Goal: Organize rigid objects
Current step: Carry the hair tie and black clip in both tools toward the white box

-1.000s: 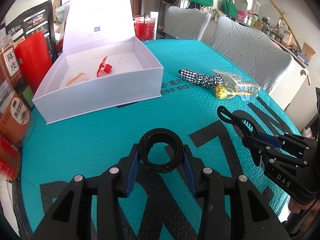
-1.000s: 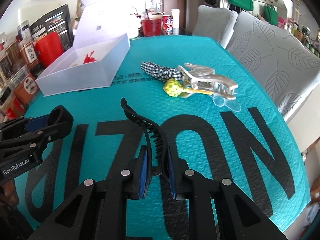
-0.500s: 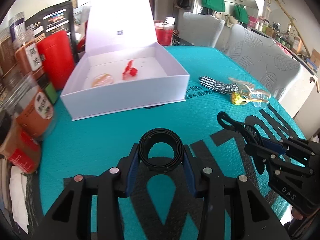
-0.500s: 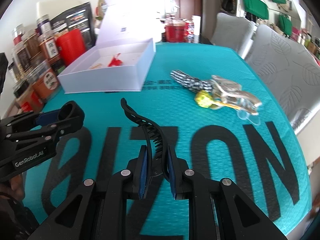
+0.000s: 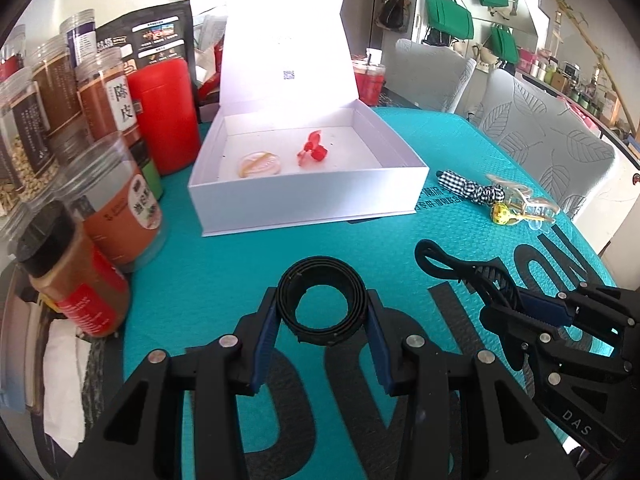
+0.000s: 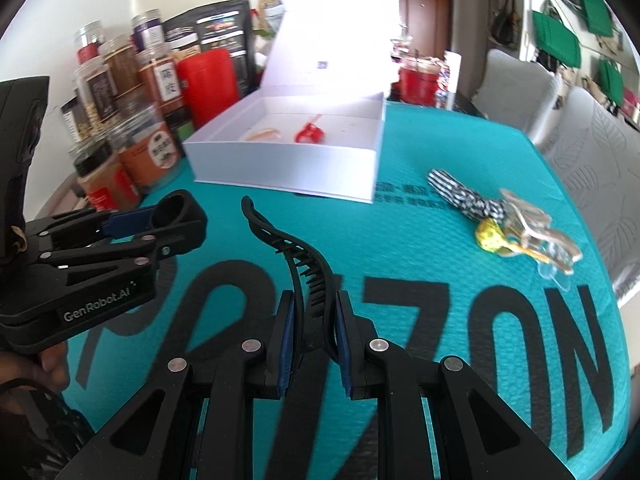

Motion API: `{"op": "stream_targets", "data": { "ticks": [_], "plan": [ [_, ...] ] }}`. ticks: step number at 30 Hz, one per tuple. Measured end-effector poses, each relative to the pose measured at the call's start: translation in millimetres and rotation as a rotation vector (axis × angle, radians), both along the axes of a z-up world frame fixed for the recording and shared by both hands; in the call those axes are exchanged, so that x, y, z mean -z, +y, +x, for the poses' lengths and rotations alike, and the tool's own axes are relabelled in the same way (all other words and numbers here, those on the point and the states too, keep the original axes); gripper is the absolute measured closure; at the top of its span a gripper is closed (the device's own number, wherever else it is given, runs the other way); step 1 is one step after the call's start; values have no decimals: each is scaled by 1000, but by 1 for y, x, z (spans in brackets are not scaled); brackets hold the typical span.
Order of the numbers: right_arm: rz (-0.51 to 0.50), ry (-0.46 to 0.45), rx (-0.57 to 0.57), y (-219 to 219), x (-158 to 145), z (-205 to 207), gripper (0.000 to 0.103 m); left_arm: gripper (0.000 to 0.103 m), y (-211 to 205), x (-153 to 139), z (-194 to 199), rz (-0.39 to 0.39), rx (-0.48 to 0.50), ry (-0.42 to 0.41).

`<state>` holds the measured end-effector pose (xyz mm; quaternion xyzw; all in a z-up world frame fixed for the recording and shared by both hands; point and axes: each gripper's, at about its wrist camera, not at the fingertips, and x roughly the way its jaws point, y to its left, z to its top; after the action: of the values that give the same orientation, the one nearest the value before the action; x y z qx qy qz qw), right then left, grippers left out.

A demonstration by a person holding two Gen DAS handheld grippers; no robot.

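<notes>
My left gripper [image 5: 322,308] is shut on a black coiled ring [image 5: 322,278] and holds it above the teal mat. My right gripper [image 6: 314,308] is shut on a black curved hair clip [image 6: 296,256], which also shows in the left wrist view [image 5: 460,272]. An open white box [image 5: 308,204] sits ahead with its lid up; it also shows in the right wrist view [image 6: 288,160]. Inside it lie a red clip [image 5: 314,150] and a pale round piece [image 5: 258,164]. A checkered scrunchie [image 5: 468,188], a clear hair claw [image 5: 524,200] and a yellow ball [image 5: 500,214] lie to the right.
Spice jars [image 5: 116,200], a red canister [image 5: 166,116] and black packets [image 5: 160,40] crowd the table's left edge. Grey leaf-pattern chairs [image 5: 540,140] stand beyond the far right edge. Red cups [image 5: 370,80] stand behind the box.
Both grippers have swung left and nearer to the white box, still holding the ring and the clip. The jars at the left have come into view.
</notes>
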<state>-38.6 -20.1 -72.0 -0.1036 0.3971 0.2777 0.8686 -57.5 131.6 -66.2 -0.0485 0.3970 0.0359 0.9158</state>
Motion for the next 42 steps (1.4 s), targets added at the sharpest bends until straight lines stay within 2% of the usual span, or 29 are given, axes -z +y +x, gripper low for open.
{"op": "stream_targets", "data": {
  "ticks": [10,28,42],
  "plan": [
    [-13,-64,-73,21,-26,7,84,62,16,-21,8,7,-18,-36],
    [8,-162,-113,35,-81,40,84,62,22,-69,44,49,7,-136],
    [13,-182,-129,49,-96,79,84,62,35,-86,83,77,11,-159]
  ]
}}
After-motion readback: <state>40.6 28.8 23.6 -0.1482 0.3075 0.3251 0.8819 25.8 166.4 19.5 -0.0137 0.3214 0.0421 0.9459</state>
